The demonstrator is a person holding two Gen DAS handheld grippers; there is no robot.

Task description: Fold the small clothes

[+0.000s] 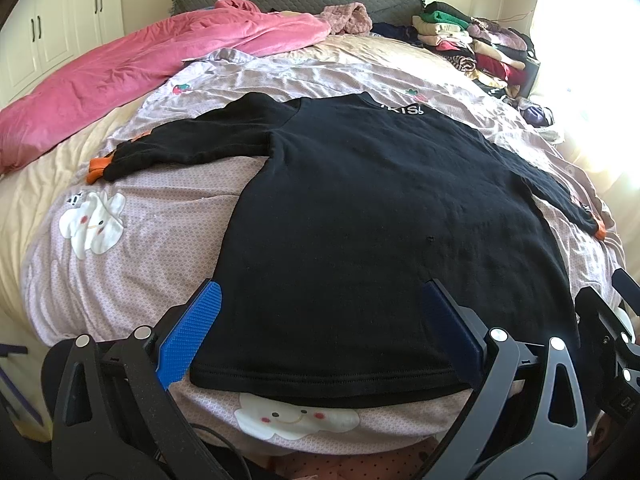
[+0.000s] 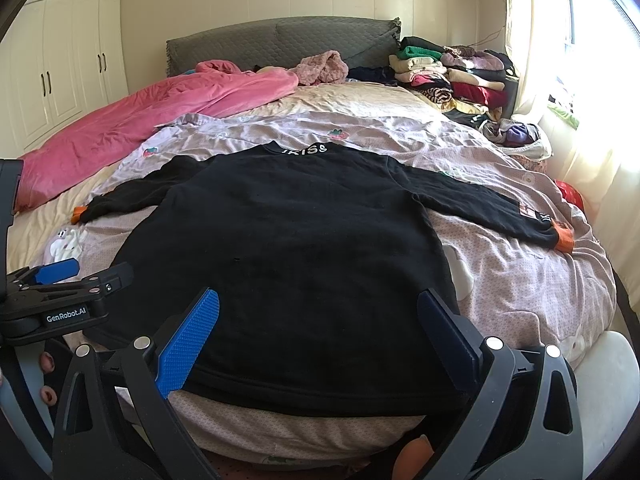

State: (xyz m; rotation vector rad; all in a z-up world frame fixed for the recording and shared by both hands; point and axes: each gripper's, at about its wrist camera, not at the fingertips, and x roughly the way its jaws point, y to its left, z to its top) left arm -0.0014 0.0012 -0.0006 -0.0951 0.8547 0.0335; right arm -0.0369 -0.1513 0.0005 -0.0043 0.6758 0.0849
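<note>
A small black long-sleeved sweater point(image 1: 360, 208) with orange cuffs and white lettering at the collar lies flat on the bed, both sleeves spread out sideways, hem toward me. In the right wrist view the same sweater point(image 2: 292, 248) fills the middle. My left gripper point(image 1: 320, 308) hovers open over the left part of the hem, blue pads wide apart. My right gripper point(image 2: 320, 312) is open above the right part of the hem. Neither holds cloth. The left gripper point(image 2: 60, 280) also shows at the left edge of the right wrist view.
The sweater rests on a pale purple patterned quilt point(image 1: 132, 280) with cloud figures. A pink duvet point(image 1: 140, 72) lies bunched at the back left. Piles of folded clothes point(image 2: 452, 76) stand at the back right beside a bright window. A grey headboard point(image 2: 280, 40) is behind.
</note>
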